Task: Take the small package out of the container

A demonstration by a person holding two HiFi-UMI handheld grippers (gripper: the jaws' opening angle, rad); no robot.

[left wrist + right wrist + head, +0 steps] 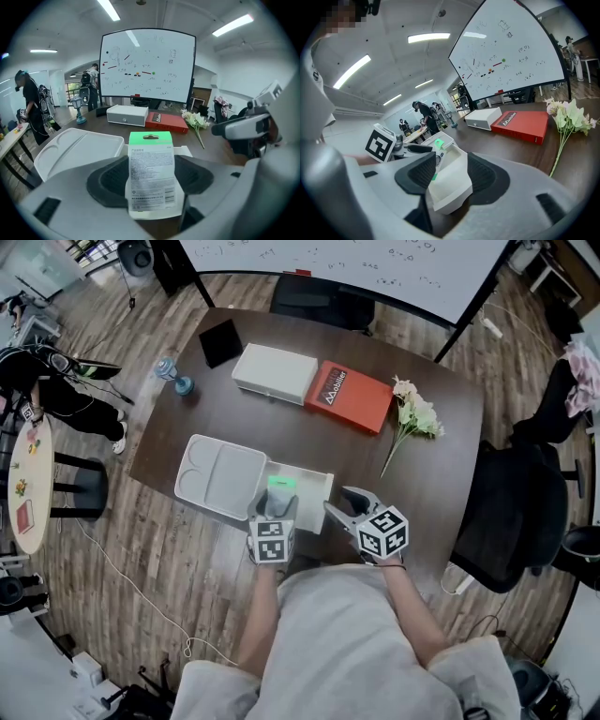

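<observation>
The small package (151, 173), white with a green hang-tab, stands upright between my left gripper's (151, 182) pads, which are shut on its lower half. From the head view the package (281, 485) sits just over the white container (314, 486), with the left gripper (274, 514) at the table's near edge. The container's open lid (220, 474) lies flat to the left. My right gripper (339, 503) clasps the container's near right end; in the right gripper view that end (450, 187) fills the gap between the jaws (447, 176), touching both pads.
A red box (349, 397) and a white box (274, 372) lie side by side at the table's far side. Flowers (415, 416) lie to the right, a blue bottle (173, 374) and a black square item (220, 341) at far left. An office chair (516, 512) stands right.
</observation>
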